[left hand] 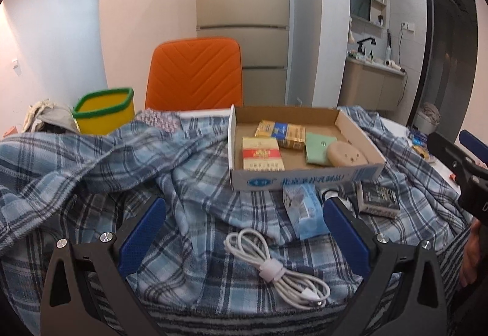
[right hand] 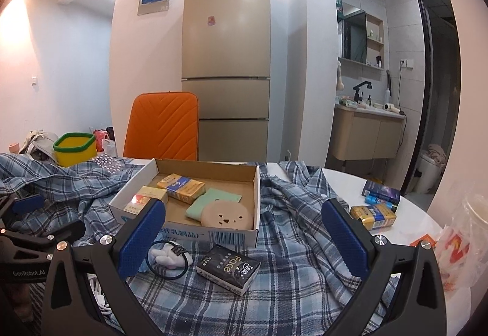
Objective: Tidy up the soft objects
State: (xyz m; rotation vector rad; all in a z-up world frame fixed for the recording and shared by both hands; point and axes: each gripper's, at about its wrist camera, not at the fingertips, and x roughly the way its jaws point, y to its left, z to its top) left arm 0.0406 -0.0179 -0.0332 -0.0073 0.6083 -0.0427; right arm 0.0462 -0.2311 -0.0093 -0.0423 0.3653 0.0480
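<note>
A rumpled blue plaid cloth (right hand: 292, 275) covers the round white table (right hand: 405, 232); behind stand an orange chair (right hand: 164, 125) and beige fridge (right hand: 227, 61). Left gripper (left hand: 244, 232) and right gripper (right hand: 244, 238) both gape, empty.

Pretty clearly someone's small apartment. There's a tall beige three-door fridge (right hand: 225, 61) against the wall, an orange padded dining chair (right hand: 163, 125) pulled up to a white round table (right hand: 405, 214), and off to the right a tiled washroom nook with a vanity cabinet (right hand: 369, 134), black faucet (right hand: 361, 90), mirror cabinet (right hand: 353, 37) and a hair dryer (right hand: 392, 107) on the counter.
</note>
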